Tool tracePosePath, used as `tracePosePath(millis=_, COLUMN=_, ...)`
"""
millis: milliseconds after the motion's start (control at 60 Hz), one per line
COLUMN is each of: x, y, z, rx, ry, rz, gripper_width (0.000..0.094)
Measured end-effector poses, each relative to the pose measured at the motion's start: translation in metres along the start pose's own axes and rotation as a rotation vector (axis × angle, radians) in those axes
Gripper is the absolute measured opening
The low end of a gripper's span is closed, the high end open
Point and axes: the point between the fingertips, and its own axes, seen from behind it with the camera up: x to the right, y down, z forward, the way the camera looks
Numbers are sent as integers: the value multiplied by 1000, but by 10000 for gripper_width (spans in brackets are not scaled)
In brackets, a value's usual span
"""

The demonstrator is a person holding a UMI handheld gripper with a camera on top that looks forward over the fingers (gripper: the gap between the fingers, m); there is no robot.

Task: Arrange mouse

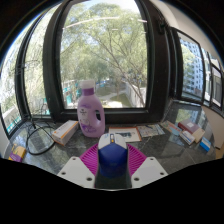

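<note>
A blue and white computer mouse [111, 160] sits between my two fingers, its white nose pointing ahead. The magenta pads [90, 157] press on both of its sides and the mouse is held up above the desk. My gripper [111, 158] is shut on the mouse. The desk surface [150, 150] lies below and beyond it.
A pink bottle with a white cap [90, 112] stands just ahead, left of the mouse. A black cable [40, 140] loops at the left. Boxes and small items [195, 133] crowd the right side. A large window [105, 50] with trees lies behind.
</note>
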Motion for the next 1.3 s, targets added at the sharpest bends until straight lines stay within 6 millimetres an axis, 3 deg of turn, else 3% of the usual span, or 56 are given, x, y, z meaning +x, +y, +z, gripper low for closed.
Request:
tracePosePath(millis=67, x=12, y=41, z=23, rx=-107, ry=13, rz=2, gripper_width=357)
tracePosePath(millis=83, x=19, y=65, z=30, rx=-130, ry=17, rz=-3, gripper_width=360)
tracePosePath(millis=200, x=35, y=104, z=43, rx=-204, ry=32, rz=11, gripper_width=427)
tracePosePath(millis=367, x=36, y=122, z=46, rx=-253, ry=16, rz=6, gripper_width=571)
tracePosePath(millis=400, x=37, y=120, z=43, rx=-260, ry=19, rz=-6, gripper_width=657)
tracePosePath(millis=450, x=37, y=115, z=35, rx=-258, ry=24, rz=-22, gripper_width=858)
tracePosePath(millis=500, x=39, y=101, z=23, rx=-231, ry=36, rz=-32, gripper_width=834)
tracePosePath(millis=567, x=40, y=79, z=2, rx=-201, ry=58, rz=-48, gripper_width=868)
tracePosePath(millis=783, x=23, y=31, z=-93, rx=-104, ry=95, rz=-63, gripper_width=855)
tracePosePath(millis=917, x=7, y=20, z=-151, rx=-70, ry=108, rz=-63, gripper_width=854)
tracePosePath(millis=1067, x=-8, y=21, z=-206, rx=-43, ry=135, rz=-83, gripper_width=853)
tracePosePath(millis=1300, x=-23, y=30, z=-251, rx=-44, ry=143, rz=-73, gripper_width=852)
